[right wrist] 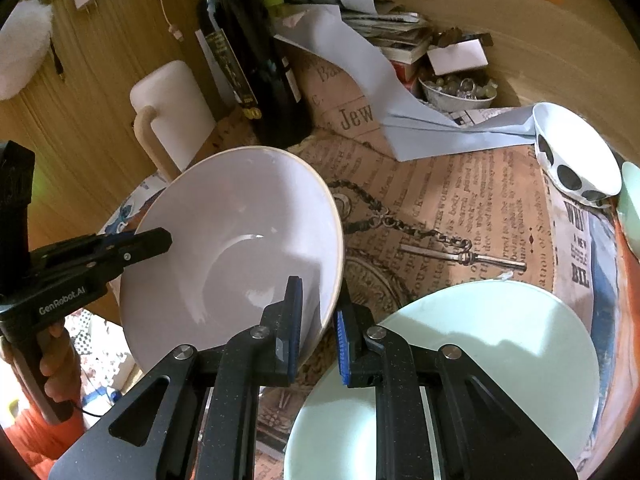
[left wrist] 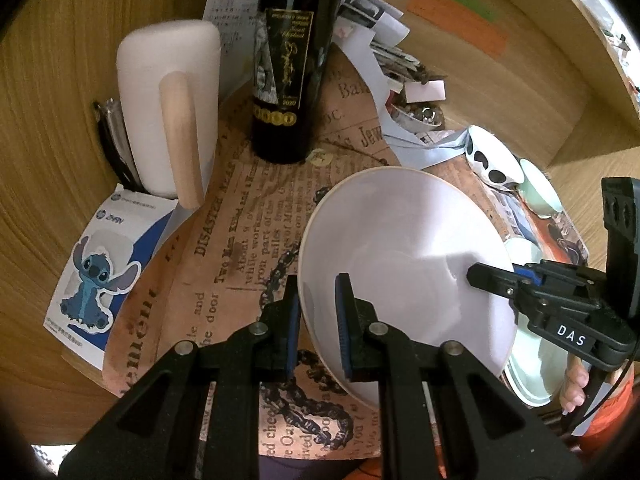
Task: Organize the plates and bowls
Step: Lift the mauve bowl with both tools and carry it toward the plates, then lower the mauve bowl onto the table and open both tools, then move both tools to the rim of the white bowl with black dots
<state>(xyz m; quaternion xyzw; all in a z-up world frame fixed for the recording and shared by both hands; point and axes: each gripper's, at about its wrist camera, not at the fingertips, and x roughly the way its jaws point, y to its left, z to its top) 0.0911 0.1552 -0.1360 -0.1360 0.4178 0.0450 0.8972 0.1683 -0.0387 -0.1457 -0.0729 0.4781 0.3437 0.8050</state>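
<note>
bare mat (right wrist: 460, 208) open ahead; wine bottle (left wrist: 294, 60) and jug (left wrist: 168, 108) block behind.

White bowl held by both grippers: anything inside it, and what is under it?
The white bowl is empty inside. Beneath it lies the newspaper-print mat; the pale green plate sits beside it. Whatever the bowl itself covers cannot be seen.

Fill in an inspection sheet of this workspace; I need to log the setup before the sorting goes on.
Surface: wooden desk under a newspaper-print mat.
Job's things: white bowl held tilted; pale green plate; spotted bowl.
Clutter: wine bottle, white jug, paper pile, small dish of beads, sticker card.
Grippers: left gripper and right gripper each clamp the white bowl's rim, on opposite sides.
Cables: charger cord hanging at the back.
Surroundings: wooden wall panel.
</note>
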